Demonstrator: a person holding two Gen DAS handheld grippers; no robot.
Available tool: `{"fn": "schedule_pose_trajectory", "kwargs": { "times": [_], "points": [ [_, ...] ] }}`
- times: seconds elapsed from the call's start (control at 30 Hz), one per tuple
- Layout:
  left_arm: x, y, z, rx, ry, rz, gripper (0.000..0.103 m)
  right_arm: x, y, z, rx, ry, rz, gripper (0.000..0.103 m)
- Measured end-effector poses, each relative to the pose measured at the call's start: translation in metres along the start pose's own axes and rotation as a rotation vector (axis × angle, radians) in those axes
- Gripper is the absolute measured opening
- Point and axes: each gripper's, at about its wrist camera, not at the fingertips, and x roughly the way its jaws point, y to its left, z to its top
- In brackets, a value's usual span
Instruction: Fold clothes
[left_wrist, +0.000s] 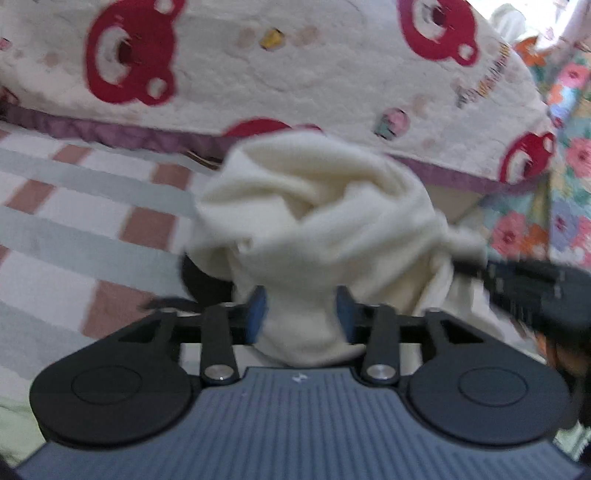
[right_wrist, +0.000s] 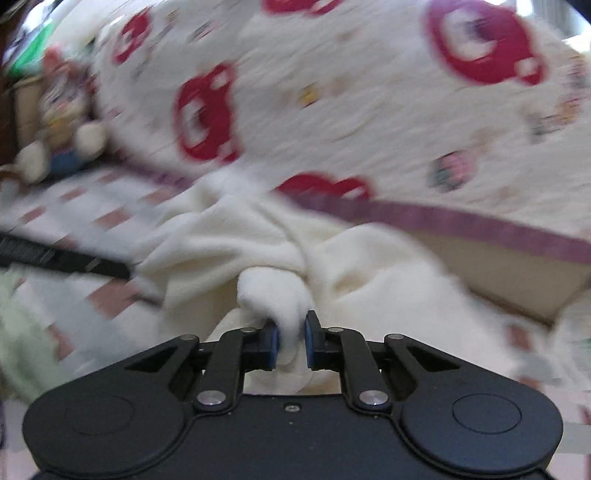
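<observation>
Right wrist view, right gripper (right_wrist: 291, 341) pinching fluffy cream fleece garment (right_wrist: 258, 236), bunched folds.

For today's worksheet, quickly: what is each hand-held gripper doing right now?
Left hand-held gripper: part open, cream garment bunched between its pads.
Right hand-held gripper: closed, pinching a fold of the same cream garment.

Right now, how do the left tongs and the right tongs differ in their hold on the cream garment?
The left tongs stand wide, a thick wad of the cream garment between their blue pads; the right tongs are nearly closed, pinching a thin fold. The left carry a bunched mass; the right grip a small knob-like tuck. Both work the same garment, over the checked sheet.
</observation>
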Motion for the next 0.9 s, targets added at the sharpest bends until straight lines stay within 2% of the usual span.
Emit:
{"fn": "schedule_pose_trajectory", "kwargs": {
  "times": [0.1,0.23,0.33,0.43,0.5,0.57,0.6,0.67,0.7,0.77,0.87,0.9],
  "points": [
    [0.006,-0.016,-0.001,0.062,0.015,0.003,0.045,-0.008,-0.019,0.006,0.013,-0.044,-0.083,0.011],
    [0.016,-0.038,-0.002,0.161,0.03,-0.01,0.05,-0.019,-0.032,0.016,0.01,-0.076,-0.137,0.008],
    [0.027,-0.056,-0.006,0.258,0.031,-0.003,0.059,-0.008,-0.04,0.024,0.012,-0.06,-0.115,0.007],
    [0.043,-0.073,-0.018,0.383,0.073,0.015,0.06,-0.001,-0.046,0.021,0.004,-0.047,-0.111,0.007],
    [0.051,-0.08,-0.03,0.471,0.074,0.02,0.06,0.003,-0.057,0.022,0.045,-0.047,-0.103,0.007],
    [0.062,-0.083,-0.042,0.536,0.065,0.076,0.063,0.005,-0.07,0.026,0.075,-0.052,-0.109,0.007],
    [0.07,-0.085,-0.046,0.571,0.092,0.106,0.063,0.006,-0.076,0.029,0.083,-0.053,-0.114,0.006],
    [0.077,-0.09,-0.05,0.601,0.111,0.098,0.064,0.011,-0.087,0.031,0.091,-0.047,-0.118,0.006],
    [0.079,-0.093,-0.053,0.614,0.113,0.084,0.067,0.014,-0.093,0.032,0.097,-0.038,-0.115,0.006],
    [0.085,-0.101,-0.056,0.657,0.102,0.08,0.086,0.019,-0.099,0.032,0.118,-0.026,-0.096,0.006],
    [0.106,-0.104,-0.057,0.716,0.109,0.182,0.086,0.024,-0.106,0.03,0.154,-0.01,-0.061,0.006],
    [0.113,-0.102,-0.055,0.721,0.113,0.227,0.082,0.026,-0.108,0.029,0.167,-0.005,-0.05,0.006]
  ]
}}
